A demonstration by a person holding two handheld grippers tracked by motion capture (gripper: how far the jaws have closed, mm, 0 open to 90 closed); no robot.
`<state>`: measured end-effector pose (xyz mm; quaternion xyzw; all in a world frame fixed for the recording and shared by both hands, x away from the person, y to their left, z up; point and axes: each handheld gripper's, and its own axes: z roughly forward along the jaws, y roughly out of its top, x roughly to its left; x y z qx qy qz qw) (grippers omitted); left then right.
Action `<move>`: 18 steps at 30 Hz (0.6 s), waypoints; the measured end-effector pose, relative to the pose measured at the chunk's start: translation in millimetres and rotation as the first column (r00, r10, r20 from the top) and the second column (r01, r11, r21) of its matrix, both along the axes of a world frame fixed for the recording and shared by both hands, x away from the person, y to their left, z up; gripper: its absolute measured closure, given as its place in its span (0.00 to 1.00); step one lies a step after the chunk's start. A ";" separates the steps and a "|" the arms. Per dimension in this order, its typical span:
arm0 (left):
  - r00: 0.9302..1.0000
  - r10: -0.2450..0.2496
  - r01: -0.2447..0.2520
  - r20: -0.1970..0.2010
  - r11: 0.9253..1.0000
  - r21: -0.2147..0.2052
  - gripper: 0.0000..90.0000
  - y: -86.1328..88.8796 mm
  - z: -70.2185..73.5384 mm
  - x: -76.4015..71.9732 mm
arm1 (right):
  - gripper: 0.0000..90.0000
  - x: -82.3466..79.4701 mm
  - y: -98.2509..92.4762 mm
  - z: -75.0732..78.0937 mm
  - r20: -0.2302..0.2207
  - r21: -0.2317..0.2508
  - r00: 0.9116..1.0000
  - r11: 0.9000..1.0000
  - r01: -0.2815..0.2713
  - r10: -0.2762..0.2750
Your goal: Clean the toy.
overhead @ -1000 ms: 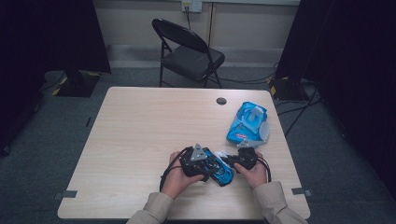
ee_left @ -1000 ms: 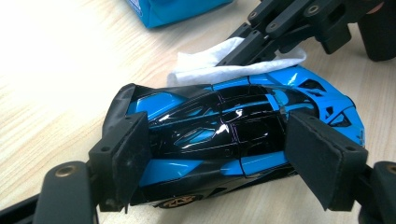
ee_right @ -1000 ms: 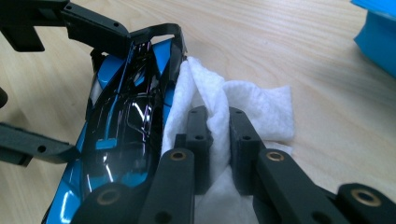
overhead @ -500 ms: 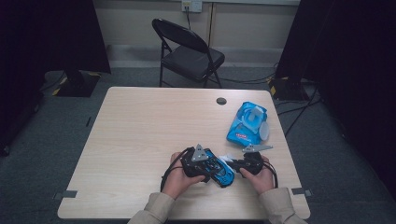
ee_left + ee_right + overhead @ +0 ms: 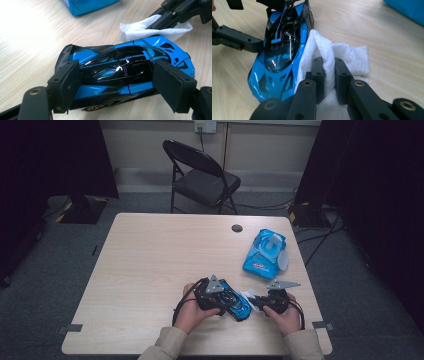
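Observation:
A blue and black toy car (image 5: 235, 303) (image 5: 120, 72) (image 5: 279, 53) lies near the table's front edge. My left gripper (image 5: 220, 301) (image 5: 115, 86) is shut on it, one pad at its tail and one near its nose. My right gripper (image 5: 260, 303) (image 5: 328, 75) is shut on a white wipe (image 5: 342, 57) (image 5: 147, 28) (image 5: 248, 296). The wipe rests against the car's side, close to the nose. Both hands hold the grippers low over the wood.
A blue pack of wipes (image 5: 265, 252) with its flap open lies on the table at the right, behind the grippers. A small dark round cap (image 5: 237, 228) sits near the far edge. A black folding chair (image 5: 200, 175) stands beyond the table.
My right gripper has slid the wipe along the car's side, away from the car's middle. The left gripper and the car have stayed where they were.

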<state>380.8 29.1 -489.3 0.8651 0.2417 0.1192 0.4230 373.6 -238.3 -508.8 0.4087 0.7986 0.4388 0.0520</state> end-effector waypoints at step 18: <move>1.000 0.001 -0.001 -0.002 1.000 0.004 0.24 -0.2 0.3 0.5 | 0.91 -17.5 -9.7 -0.5 0.005 0.006 1.000 1.000 -0.012 0.012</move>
